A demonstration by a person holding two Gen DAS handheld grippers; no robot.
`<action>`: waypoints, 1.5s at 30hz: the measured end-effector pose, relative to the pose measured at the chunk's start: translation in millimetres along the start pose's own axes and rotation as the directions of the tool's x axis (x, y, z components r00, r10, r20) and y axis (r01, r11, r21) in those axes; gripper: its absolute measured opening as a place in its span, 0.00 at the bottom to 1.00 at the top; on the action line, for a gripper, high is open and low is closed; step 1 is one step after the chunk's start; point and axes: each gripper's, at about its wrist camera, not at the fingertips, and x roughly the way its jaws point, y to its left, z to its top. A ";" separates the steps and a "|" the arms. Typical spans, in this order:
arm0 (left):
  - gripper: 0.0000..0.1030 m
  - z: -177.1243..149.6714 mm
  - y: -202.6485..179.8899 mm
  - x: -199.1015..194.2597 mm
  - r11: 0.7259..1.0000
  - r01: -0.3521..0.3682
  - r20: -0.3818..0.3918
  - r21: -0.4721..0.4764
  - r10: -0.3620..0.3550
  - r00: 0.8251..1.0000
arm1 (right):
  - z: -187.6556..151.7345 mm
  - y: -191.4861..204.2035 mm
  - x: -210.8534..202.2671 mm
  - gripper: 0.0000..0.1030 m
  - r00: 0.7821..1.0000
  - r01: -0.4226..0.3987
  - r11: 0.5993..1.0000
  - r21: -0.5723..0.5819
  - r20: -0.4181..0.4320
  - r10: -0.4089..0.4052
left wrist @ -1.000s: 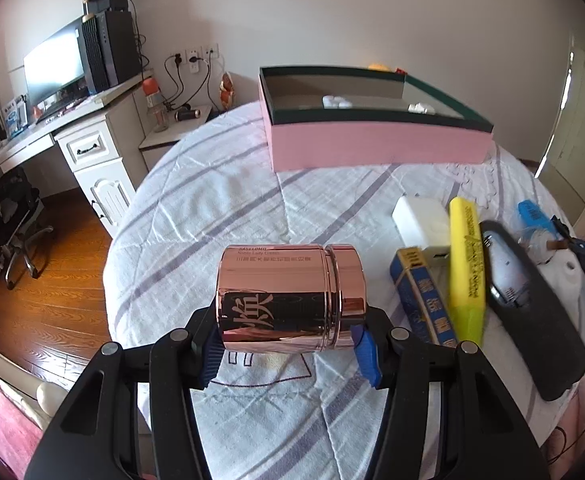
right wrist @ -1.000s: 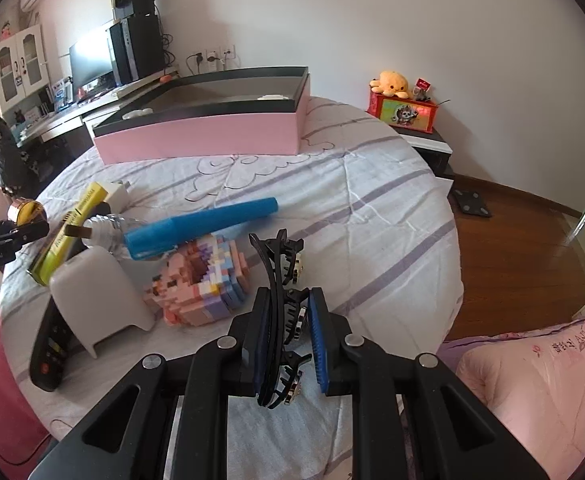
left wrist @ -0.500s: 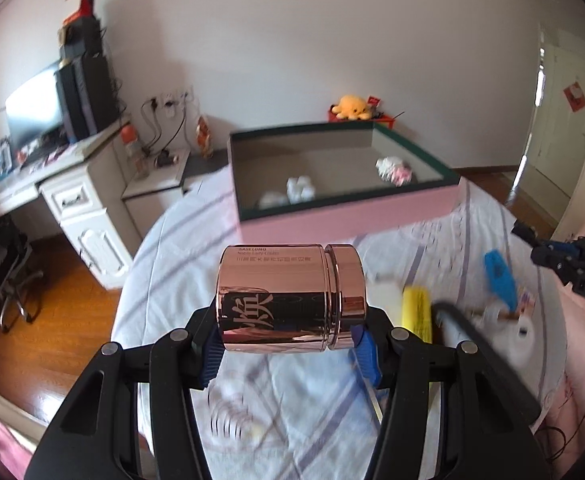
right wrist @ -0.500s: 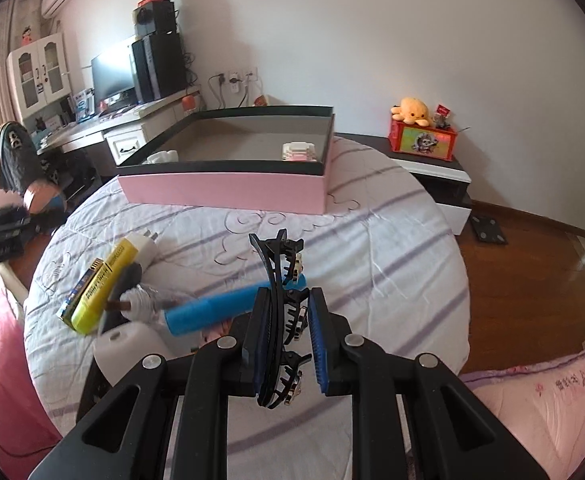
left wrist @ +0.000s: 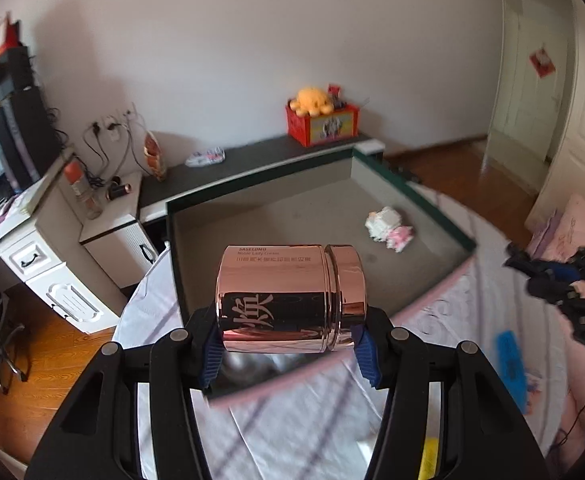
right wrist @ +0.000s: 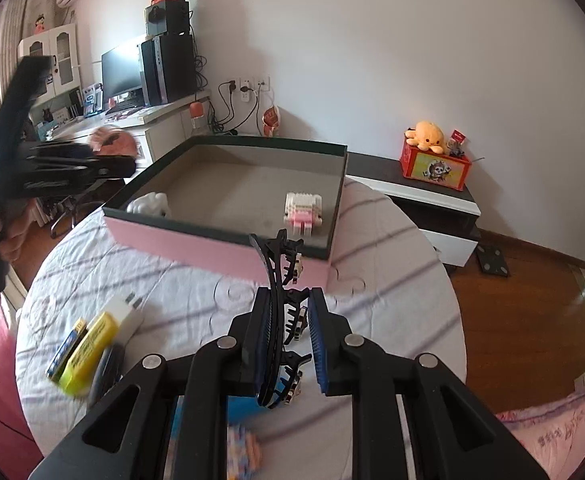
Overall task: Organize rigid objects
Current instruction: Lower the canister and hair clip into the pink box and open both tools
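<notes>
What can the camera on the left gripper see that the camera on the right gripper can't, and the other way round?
Only the left wrist view shows the shiny copper jar close up, clamped sideways in the left gripper, and a door.

Only the right wrist view shows the black hair claw pinched in the right gripper, and the yellow box and white charger on the bedspread.

Both show the pink storage box holding a small block figure, and the orange plush octopus beyond it.

Bright daylight, soft shadows on the wall. The bedspread (left wrist: 284, 412) below the pink box (right wrist: 212, 246) smears with motion blur. Fisheye edges bend and darken.
</notes>
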 end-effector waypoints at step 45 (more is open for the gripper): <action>0.60 24.2 44.9 125.6 0.996 -0.076 -0.180 0.038 0.082 0.980 | 122.7 26.3 194.9 0.18 0.968 -0.079 0.991 -0.104 -0.244 0.051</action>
